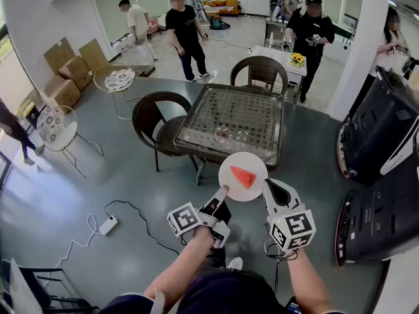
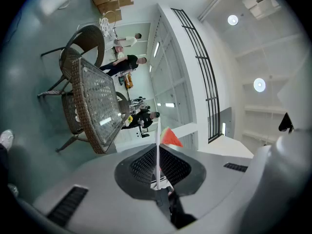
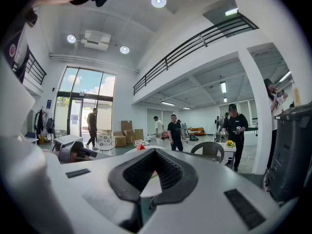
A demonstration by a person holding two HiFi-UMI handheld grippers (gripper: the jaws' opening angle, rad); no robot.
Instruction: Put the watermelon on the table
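The glass-topped wicker bench (image 1: 255, 110) is right ahead of me, and its near edge lies just beyond what I'm carrying. I judge this to be the carry-in step: the load is in the air, short of the bench, and not yet set down.

The load is a round white plate (image 1: 230, 169), held roughly level between both claws. My left claw (image 1: 221, 191) is clamped on the plate's near-left rim. In the left gripper view the plate shows edge-on, pinched between the jaws. My right claw (image 1: 267, 187) is closed on the near-right rim, and white plate fills the gap between its jaws.

The plate holds one thing, a red wedge of watermelon (image 1: 243, 176), lying loose near its centre.

Next I'd move both claws forward together, keeping the plate flat so the wedge doesn't slide. I'd then lower it onto bare glass near the front edge, clear of some small bits mid-bench that I can't identify, and only then let go.
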